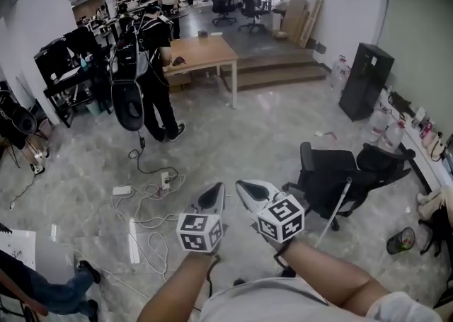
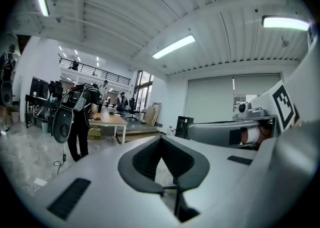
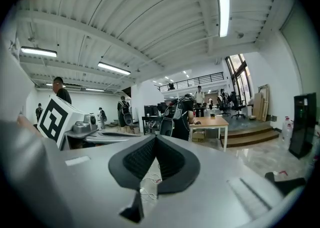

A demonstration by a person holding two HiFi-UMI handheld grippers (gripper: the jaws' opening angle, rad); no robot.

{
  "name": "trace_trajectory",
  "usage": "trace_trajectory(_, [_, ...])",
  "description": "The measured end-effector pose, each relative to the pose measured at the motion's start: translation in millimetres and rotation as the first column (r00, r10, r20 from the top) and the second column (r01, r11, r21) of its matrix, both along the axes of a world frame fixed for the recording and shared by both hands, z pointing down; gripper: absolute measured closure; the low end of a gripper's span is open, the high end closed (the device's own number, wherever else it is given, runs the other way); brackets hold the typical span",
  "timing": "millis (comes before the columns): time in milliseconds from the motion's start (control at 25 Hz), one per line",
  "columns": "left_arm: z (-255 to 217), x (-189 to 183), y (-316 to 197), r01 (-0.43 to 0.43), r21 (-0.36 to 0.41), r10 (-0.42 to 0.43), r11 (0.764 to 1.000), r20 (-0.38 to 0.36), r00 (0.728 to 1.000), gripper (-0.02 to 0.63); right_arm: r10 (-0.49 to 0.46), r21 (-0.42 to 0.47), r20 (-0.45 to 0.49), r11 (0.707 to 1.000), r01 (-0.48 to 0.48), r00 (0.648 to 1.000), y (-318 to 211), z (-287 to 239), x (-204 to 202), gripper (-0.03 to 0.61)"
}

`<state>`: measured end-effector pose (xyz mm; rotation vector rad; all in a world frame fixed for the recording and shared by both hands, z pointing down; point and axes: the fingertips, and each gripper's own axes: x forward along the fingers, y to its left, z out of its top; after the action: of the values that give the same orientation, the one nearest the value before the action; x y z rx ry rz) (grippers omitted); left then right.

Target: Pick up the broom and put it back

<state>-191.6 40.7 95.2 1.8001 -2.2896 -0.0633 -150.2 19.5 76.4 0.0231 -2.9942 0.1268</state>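
Observation:
A thin pale pole (image 1: 335, 209), possibly the broom's handle, leans against a black office chair (image 1: 331, 175) at the right of the head view; no broom head shows. Both grippers are held up side by side in front of me, well left of the pole, pointing across the room. My left gripper (image 1: 216, 190) is shut, its fingertips meeting with nothing between them (image 2: 161, 140). My right gripper (image 1: 243, 186) is also shut and empty (image 3: 155, 139). Neither touches anything.
A person with a backpack (image 1: 151, 66) stands by a wooden table (image 1: 205, 52). Cables and a power strip (image 1: 150, 197) lie on the floor ahead. Steps (image 1: 279, 67) rise at the back, with a black cabinet (image 1: 364, 80) at right. A small bin (image 1: 401, 240) stands near the chair.

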Motion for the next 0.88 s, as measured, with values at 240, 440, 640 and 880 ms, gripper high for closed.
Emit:
trace_trajectory(240, [-3.9,-5.3,17.8,-0.002,0.021,0.002,1.0,0.001,1.0,0.609,-0.012,0.005,0.005,1.0,0.012,1.0,26.3,0.3,-10.7,0.577])
trace_trajectory(440, [-8.7,0.4,15.7,-0.009,0.029,0.009,1.0,-0.003,1.0,0.609,0.002,0.005,0.004,1.0,-0.002,1.0,24.2,-2.5,-5.9,0.577])
trace_trajectory(640, [-14.2,-1.0,10.2,-0.02,0.03,0.019,0.999,0.007,1.0,0.609,0.022,0.004,0.006,1.0,-0.022,1.0,16.5,-6.0,-7.4,0.577])
trace_trajectory(880, [-12.7,1.7,14.1,-0.034,0.033,0.033,0.999,0.014,0.999,0.609,0.031,0.009,0.013,0.999,-0.032,0.999,22.2,-5.2,-7.8,0.577])
